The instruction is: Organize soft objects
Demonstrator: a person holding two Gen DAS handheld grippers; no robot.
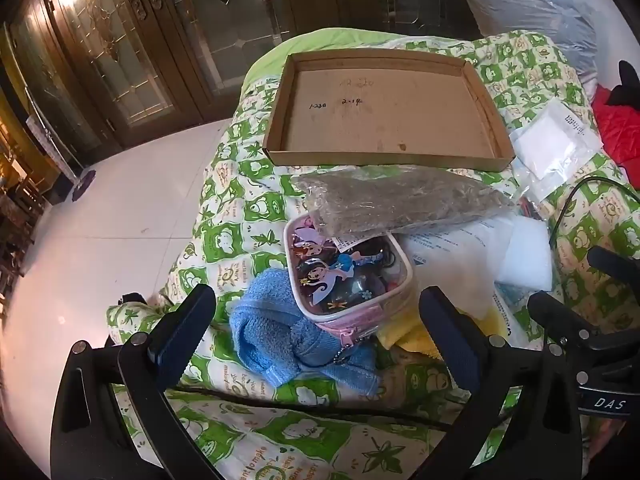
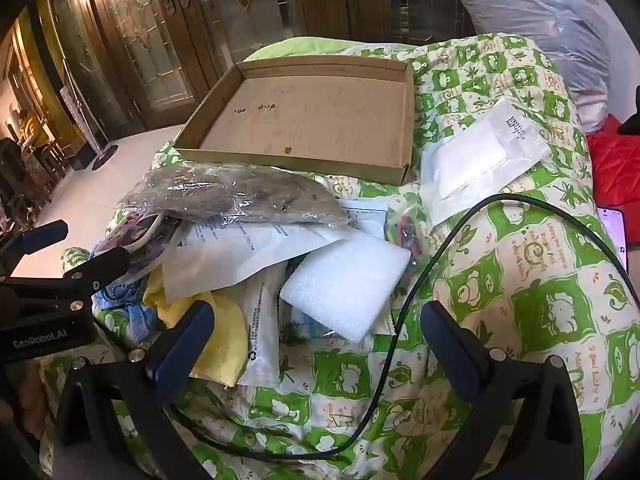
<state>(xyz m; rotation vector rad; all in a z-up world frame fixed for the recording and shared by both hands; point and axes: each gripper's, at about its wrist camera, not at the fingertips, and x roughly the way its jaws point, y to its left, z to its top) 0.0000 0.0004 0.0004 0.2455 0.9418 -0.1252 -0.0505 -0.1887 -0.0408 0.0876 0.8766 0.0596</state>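
A shallow cardboard tray [image 1: 280, 128] [image 2: 406, 128] lies empty at the far side of a green-and-white quilt. In front of it is a heap: a clear bag of grey-brown stuff [image 1: 400, 200] [image 2: 232, 196], a cartoon-printed pink pouch [image 1: 344, 276], a blue towel [image 1: 268, 332], a yellow cloth [image 2: 228, 340], white plastic mailers [image 2: 240, 256] and a white foam pad [image 2: 348, 284]. My left gripper [image 1: 320, 320] hangs open just above the blue towel and pouch. My right gripper [image 2: 316, 332] stands open over the foam pad and mailers. Neither holds anything.
A black cable [image 2: 404, 292] loops across the quilt between the right fingers. A flat white packet [image 2: 480, 152] lies right of the tray. A red padded garment [image 2: 616, 168] and a big plastic-wrapped bundle [image 2: 528, 8] sit far right. White tiled floor [image 1: 100, 216] drops off left.
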